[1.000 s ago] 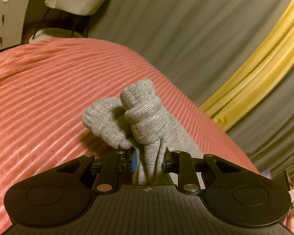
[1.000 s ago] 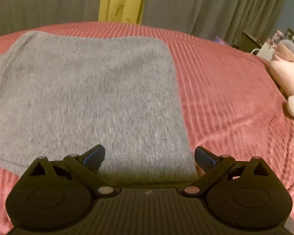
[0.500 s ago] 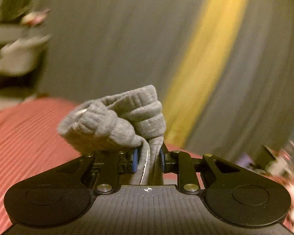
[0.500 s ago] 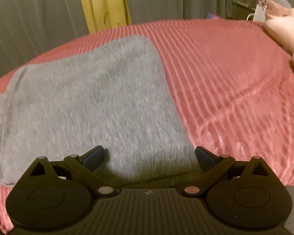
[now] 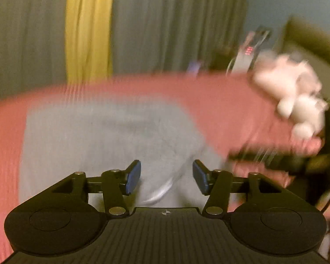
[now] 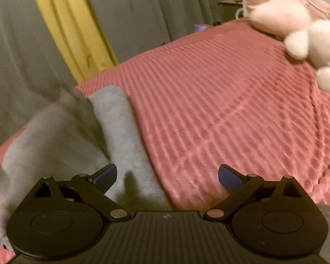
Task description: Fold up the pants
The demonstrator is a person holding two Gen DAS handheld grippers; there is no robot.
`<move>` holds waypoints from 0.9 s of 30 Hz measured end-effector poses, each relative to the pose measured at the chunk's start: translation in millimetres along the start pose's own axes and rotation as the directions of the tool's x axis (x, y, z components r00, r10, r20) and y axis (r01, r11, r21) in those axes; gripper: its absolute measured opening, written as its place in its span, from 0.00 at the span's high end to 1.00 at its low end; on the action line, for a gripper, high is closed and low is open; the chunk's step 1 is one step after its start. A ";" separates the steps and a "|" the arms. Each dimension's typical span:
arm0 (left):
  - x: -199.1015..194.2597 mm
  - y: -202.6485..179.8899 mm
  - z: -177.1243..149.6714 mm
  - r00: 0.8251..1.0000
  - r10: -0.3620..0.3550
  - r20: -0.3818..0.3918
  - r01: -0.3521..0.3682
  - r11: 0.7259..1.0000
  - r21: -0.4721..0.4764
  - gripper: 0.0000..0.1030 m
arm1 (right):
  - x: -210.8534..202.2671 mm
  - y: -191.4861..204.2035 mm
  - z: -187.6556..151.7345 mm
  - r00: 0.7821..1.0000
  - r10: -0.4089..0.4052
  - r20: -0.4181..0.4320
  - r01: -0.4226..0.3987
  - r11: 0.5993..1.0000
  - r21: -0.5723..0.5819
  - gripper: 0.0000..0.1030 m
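Note:
The grey pants lie folded on the pink ribbed bedspread, blurred in the left wrist view. My left gripper is open and empty just above their near edge. In the right wrist view the pants lie at the left, with one fold raised. My right gripper is open wide and empty, its left finger over the pants' right edge and its right finger over bare bedspread.
A white and pink plush toy lies on the bed at the far right, also in the left wrist view. Grey curtains with a yellow strip hang behind the bed. A nightstand with a red-digit clock stands beyond.
My left gripper has let go of the bunched pants end and opened, swinging right over the folded pants. The right gripper has drifted right, staying open.

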State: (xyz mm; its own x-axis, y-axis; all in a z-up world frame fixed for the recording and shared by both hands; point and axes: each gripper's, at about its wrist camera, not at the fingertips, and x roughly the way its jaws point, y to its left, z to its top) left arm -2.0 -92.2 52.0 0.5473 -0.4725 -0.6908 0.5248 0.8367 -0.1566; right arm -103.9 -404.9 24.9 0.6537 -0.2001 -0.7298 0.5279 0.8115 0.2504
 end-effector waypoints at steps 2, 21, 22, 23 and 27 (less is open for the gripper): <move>-4.2 22.4 -8.1 0.998 0.007 -0.056 -0.012 0.996 -0.089 0.41 | 0.0 -7.7 1.1 0.999 0.034 -0.005 -0.034 0.998 0.045 0.04; -85.4 129.3 -35.3 0.943 0.317 -0.106 -0.330 0.833 -0.443 0.19 | 25.3 25.0 6.0 0.914 0.384 -0.133 -0.332 0.895 0.298 0.14; -81.7 131.6 -33.9 0.944 0.307 -0.118 -0.326 0.835 -0.444 0.19 | 33.4 22.5 5.2 0.911 0.383 -0.152 -0.319 0.889 0.327 0.14; -76.9 133.6 -33.4 0.946 0.299 -0.128 -0.324 0.835 -0.445 0.19 | 39.5 21.1 3.3 0.909 0.385 -0.160 -0.312 0.883 0.349 0.14; -57.0 144.8 -31.0 0.943 0.291 -0.162 -0.333 0.805 -0.492 0.20 | 53.9 20.6 4.0 0.895 0.425 -0.136 -0.338 0.845 0.414 0.13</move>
State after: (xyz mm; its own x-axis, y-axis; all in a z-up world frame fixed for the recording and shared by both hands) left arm 22.6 64.4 46.9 0.5628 -0.1571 -0.8115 -0.0806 0.9666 -0.2431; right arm -55.6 -401.2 -6.7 0.7356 0.2401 -0.6334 0.4497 0.5263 0.7217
